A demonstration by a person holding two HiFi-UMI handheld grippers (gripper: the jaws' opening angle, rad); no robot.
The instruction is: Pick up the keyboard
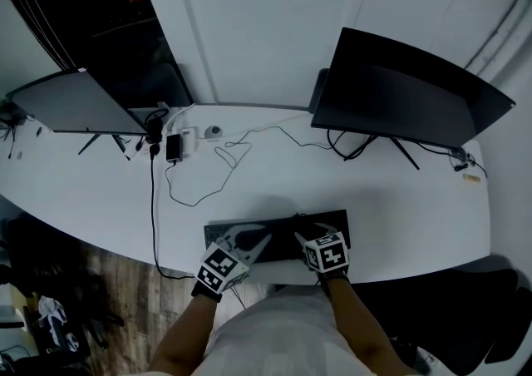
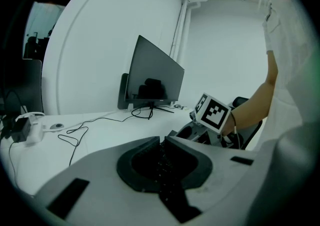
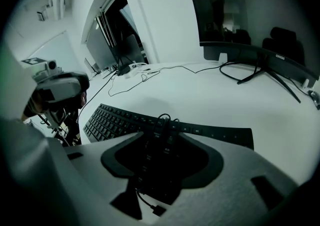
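My right gripper (image 3: 162, 134) has its fingers released, a thin cable (image 3: 163, 120) looping between them above the flat black keyboard (image 3: 215, 132). My left gripper (image 2: 163, 137) is clenched, with keys showing only dimly beneath its fingers. Beyond lies the smooth white tabletop (image 3: 225, 97).

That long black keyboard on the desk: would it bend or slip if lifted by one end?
Probably stiff: the keyboard looks like one flat, rigid slab. Being long and thin, it would likely tilt if gripped off-centre. It lies flat on the smooth white desk, so a push would probably slide it, not tip it.
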